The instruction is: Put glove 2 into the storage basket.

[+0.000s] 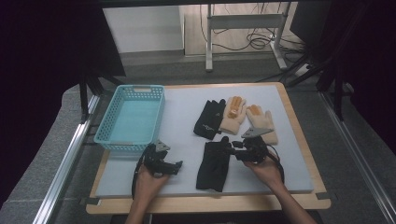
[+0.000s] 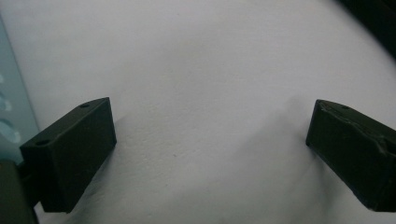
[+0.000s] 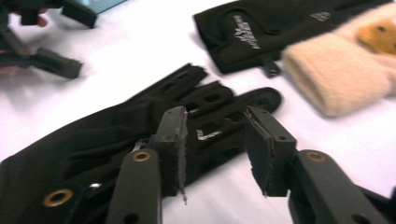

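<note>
Over the near black glove (image 3: 116,135) my right gripper (image 3: 215,140) hangs with its jaws partly apart, straddling the finger end of the glove; the pads are not pressing on anything. That glove lies flat on the pale grey mat (image 1: 182,140), near the middle of the table's near half, fingers pointing far and cuff toward me. My left gripper (image 2: 210,135) sits to the left with jaws spread wide over bare mat and nothing between them.

I judge the glove to be light, limp and thin, a stretchy synthetic with small printed marks on the fingers. It will fold and dangle as soon as it lifts, so I'd pinch a bunched fold at the finger bases or the palm, not one fingertip, which could slip out.

Farther off, on the right half, lies a second black glove (image 1: 209,119) with a white logo near its cuff. Touching its right side is a fuzzy cream glove (image 1: 232,116) with orange patches, and another cream glove (image 1: 261,122) lies to the right of that. At far left stands an empty turquoise plastic basket (image 1: 109,119) with perforated walls.
</note>
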Action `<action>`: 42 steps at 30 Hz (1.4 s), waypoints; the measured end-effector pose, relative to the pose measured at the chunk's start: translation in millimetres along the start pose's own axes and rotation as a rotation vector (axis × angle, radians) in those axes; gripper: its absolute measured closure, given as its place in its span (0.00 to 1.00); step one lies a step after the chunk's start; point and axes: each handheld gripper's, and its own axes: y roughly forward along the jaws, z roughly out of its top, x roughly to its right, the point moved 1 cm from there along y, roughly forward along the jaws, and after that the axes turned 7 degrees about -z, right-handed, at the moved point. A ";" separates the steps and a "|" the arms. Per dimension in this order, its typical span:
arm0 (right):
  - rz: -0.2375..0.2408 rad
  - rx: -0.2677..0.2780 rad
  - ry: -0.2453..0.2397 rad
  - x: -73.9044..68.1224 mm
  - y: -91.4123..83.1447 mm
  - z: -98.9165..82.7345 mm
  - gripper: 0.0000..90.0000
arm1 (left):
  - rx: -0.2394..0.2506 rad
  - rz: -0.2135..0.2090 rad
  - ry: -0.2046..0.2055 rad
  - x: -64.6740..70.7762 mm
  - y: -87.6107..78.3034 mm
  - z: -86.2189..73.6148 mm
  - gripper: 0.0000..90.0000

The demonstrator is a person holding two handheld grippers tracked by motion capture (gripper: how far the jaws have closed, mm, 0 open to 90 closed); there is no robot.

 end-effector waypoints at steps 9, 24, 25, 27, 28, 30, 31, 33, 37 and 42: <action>-0.029 0.007 0.026 24.5 15.0 12.7 0.78 | 0.000 0.000 0.000 0.0 0.0 0.0 0.02; -0.084 -0.024 -0.001 35.7 80.0 66.8 0.52 | -0.001 -0.001 0.000 -0.1 0.0 0.0 0.02; -0.087 -0.029 0.007 36.3 84.3 69.4 0.52 | -0.001 -0.001 0.000 -0.1 0.0 0.0 0.02; -0.089 -0.053 0.009 37.5 98.7 77.8 0.51 | -0.001 -0.001 0.000 -0.2 0.0 0.0 0.02; -0.090 -0.049 0.005 37.7 102.6 79.7 0.51 | 0.000 -0.001 -0.001 -0.1 0.1 0.0 0.02; -0.091 -0.054 0.006 38.0 111.2 84.2 0.51 | -0.003 -0.001 0.001 -0.3 -0.1 0.0 0.02; -0.098 -0.059 0.004 38.6 115.5 86.2 0.51 | -0.005 -0.001 0.003 -0.4 -0.2 0.0 0.02; -0.109 -0.056 0.001 39.5 120.1 87.8 0.51 | -0.003 -0.001 0.001 -0.3 -0.1 0.0 0.02; -0.123 -0.078 0.012 43.6 136.7 91.4 0.48 | -0.002 -0.001 0.001 -0.3 -0.1 -0.1 0.02; -0.145 -0.113 0.024 48.5 153.6 91.4 0.44 | 0.001 -0.002 -0.001 -0.1 0.1 -0.1 0.02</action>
